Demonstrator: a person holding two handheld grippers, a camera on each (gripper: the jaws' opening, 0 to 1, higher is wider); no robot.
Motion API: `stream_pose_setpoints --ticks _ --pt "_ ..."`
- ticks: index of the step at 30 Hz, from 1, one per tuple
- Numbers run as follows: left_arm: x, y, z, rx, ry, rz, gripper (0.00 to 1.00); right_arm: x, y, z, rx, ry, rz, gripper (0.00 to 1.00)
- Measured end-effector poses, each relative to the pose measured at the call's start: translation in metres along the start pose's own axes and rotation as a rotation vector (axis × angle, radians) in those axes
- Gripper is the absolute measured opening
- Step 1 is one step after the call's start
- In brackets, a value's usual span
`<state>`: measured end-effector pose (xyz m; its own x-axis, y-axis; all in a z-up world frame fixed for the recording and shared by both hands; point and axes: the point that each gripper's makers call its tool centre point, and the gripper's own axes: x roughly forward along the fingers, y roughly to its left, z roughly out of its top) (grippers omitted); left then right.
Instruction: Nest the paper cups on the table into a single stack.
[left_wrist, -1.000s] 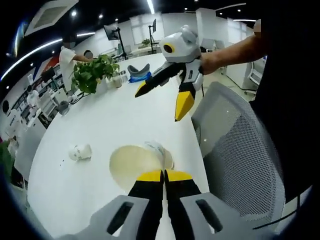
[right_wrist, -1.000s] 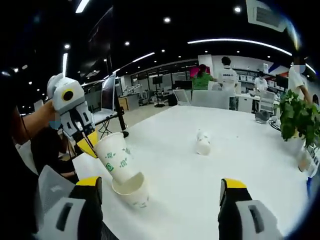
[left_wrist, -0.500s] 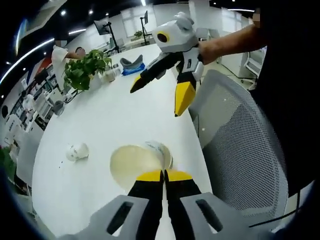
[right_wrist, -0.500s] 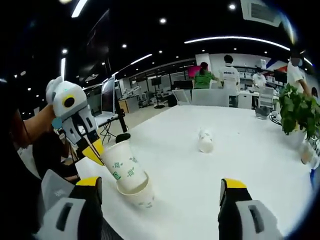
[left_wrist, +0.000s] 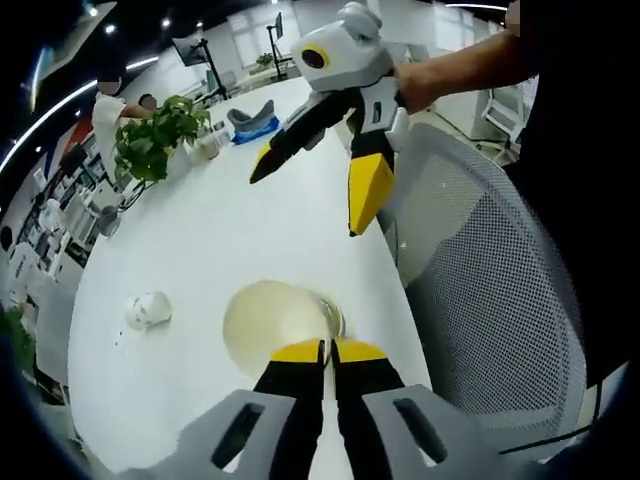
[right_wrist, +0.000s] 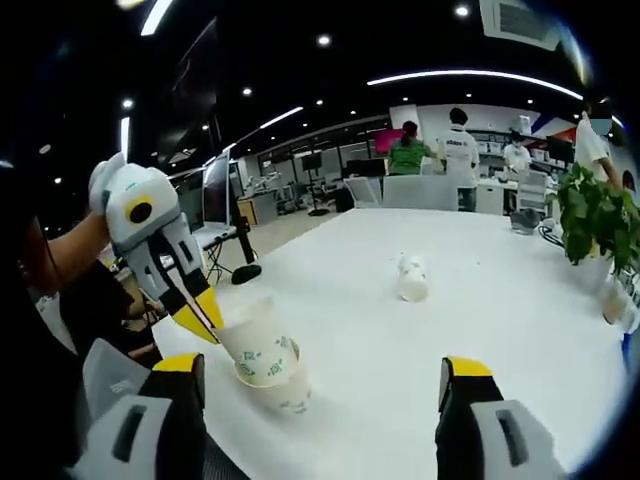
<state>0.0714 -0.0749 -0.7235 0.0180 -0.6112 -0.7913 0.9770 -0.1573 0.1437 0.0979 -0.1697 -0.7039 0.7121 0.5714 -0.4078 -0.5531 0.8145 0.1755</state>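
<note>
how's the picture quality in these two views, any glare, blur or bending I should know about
Left gripper view: fisheye bends the table edge and mesh chair; the held cup looks washed out, its rim soft. Right gripper view: dark ceiling with bright light strips, the far office is small and soft; the nested cups are sharp enough to show green print.

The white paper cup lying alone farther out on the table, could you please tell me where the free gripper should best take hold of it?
The lone white paper cup lies on its side on the white table, so its rim is not up. I would bring the right gripper, jaws open, down from above and close across the round side wall near mid-length, gently.
</note>
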Motion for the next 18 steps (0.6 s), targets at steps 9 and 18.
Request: stream_pose_setpoints --ticks 9,18 --pt "0.019 -0.003 -0.003 -0.018 0.008 -0.052 0.0 -0.004 -0.001 -0.003 0.008 0.0 -0.006 0.99" --pt "0.03 -0.007 -0.007 -0.008 0.011 -0.098 0.0 -0.004 -0.001 -0.006 0.013 0.007 -0.01 0.98"
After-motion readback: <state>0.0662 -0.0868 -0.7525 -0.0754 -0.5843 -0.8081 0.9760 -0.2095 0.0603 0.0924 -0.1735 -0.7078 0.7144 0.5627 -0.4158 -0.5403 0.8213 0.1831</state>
